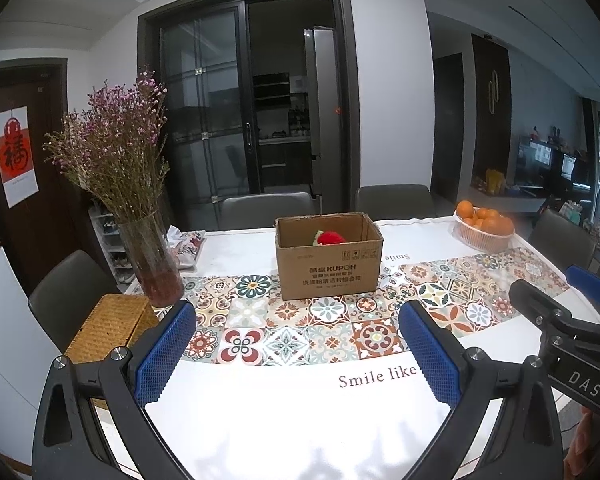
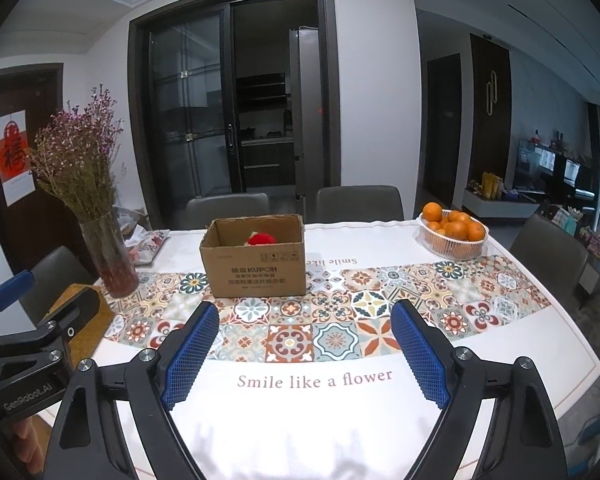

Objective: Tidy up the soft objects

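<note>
The room is dimly lit; the white near surface is overexposed by glare, soft shadows are cast there, and edges are bent by fisheye distortion

You can read "KUPOH" on the cardboard box, with Chinese lines under it too small to make out. The tablecloth says "Smile like a flower". The left gripper reads "GenRobot.AI", the right gripper "DAS".

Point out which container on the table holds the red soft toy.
The open cardboard box mid-table: a red plush shows inside. The white basket at the far right holds oranges; the glass vase on the left holds dried flowers.
</note>
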